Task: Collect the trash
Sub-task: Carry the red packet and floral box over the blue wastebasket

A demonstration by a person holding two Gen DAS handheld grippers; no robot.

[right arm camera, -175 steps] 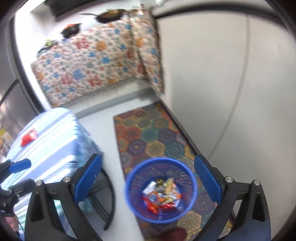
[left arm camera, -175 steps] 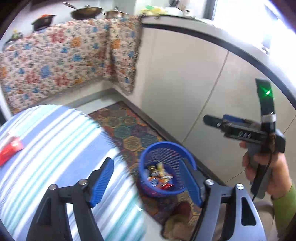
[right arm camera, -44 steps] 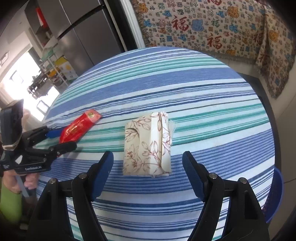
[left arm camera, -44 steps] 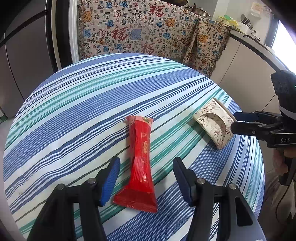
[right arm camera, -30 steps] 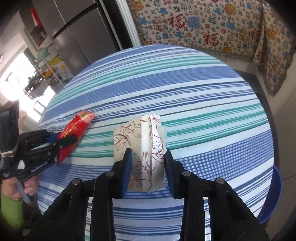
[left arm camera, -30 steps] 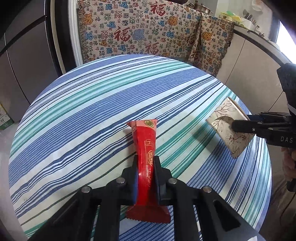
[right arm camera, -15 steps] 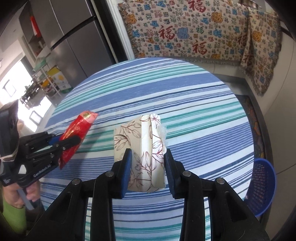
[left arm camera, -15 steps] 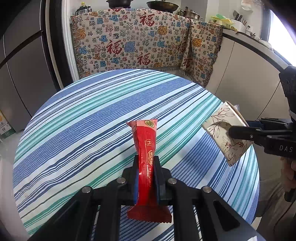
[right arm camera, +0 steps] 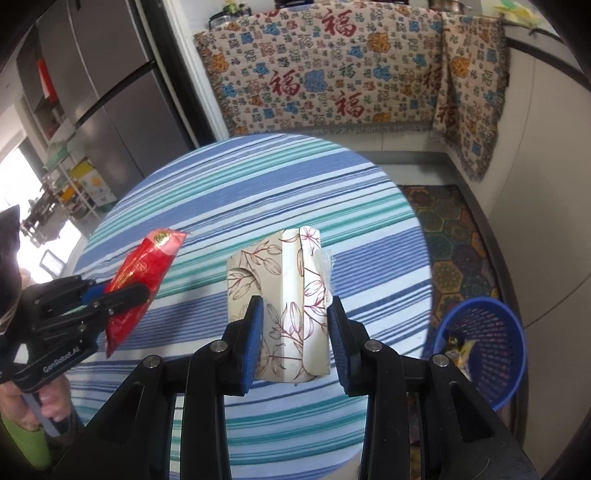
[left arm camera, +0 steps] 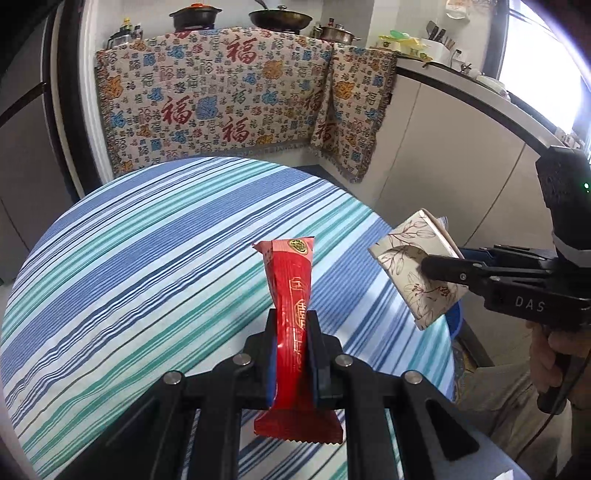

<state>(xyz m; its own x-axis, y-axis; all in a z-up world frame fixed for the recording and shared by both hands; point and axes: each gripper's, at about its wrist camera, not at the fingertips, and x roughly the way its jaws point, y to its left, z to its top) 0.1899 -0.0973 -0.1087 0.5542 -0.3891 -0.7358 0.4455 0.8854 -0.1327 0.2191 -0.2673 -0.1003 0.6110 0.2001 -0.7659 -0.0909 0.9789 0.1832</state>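
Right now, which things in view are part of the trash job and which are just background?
Job:
- red wrapper, in left gripper
- floral tissue pack, in right gripper
- blue basket, on the floor

Background:
- striped table
- patterned cloth
- pans
- fridge
- rug

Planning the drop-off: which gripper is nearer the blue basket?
Right. The right gripper, shut on the floral pack, has the blue basket just to its right, below the table edge. The left gripper, holding the red wrapper, is farther.
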